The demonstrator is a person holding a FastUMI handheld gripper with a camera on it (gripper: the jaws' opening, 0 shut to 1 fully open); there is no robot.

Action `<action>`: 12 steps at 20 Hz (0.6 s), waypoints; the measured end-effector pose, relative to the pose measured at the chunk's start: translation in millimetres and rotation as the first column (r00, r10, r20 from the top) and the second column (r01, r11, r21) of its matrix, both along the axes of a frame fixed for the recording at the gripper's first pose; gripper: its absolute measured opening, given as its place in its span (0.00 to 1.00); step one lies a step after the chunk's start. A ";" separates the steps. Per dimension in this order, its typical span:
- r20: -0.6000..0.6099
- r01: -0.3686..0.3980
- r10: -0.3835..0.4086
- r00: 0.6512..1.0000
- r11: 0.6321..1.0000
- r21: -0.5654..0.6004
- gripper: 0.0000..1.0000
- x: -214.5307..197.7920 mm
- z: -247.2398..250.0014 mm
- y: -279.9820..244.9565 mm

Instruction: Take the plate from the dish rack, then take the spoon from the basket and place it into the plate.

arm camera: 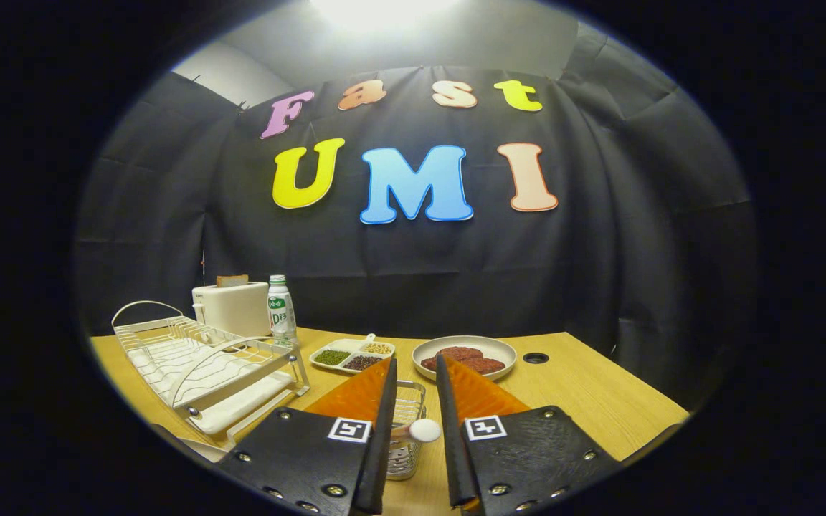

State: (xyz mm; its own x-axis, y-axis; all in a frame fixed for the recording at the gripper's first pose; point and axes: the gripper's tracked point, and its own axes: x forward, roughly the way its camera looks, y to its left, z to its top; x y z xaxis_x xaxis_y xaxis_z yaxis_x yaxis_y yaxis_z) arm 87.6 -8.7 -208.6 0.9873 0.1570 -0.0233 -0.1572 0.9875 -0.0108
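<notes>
My gripper (416, 360) hangs over the near part of the wooden table (585, 401), its jaws a narrow gap apart. Below that gap stands a small wire basket (407, 408). The spoon (421, 431) leans in the basket, and its pale rounded end lies between the two fingers, close to the right one. I cannot tell whether either finger touches it. The white wire dish rack (198, 358) stands to the left of the fingers with no plate in its slots. A pale curved edge (198, 448) beside the left finger may be the plate; most of it is hidden.
Beyond the fingertips sit a round plate of reddish-brown food (488, 346) and a white divided tray of beans (352, 355). A white toaster (232, 307) and a bottle (281, 307) stand behind the rack. A cable hole (535, 357) lies right of the food plate.
</notes>
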 end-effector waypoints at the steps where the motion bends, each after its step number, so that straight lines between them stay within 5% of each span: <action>1: -0.006 -0.005 0.005 1.000 1.000 0.012 0.22 -4.8 2.5 4.3; 5: -0.038 -0.003 0.004 0.999 1.000 0.005 0.11 -8.7 11.9 8.3; 12: -0.028 0.020 -0.021 0.999 0.999 -0.029 0.11 -30.4 74.2 13.9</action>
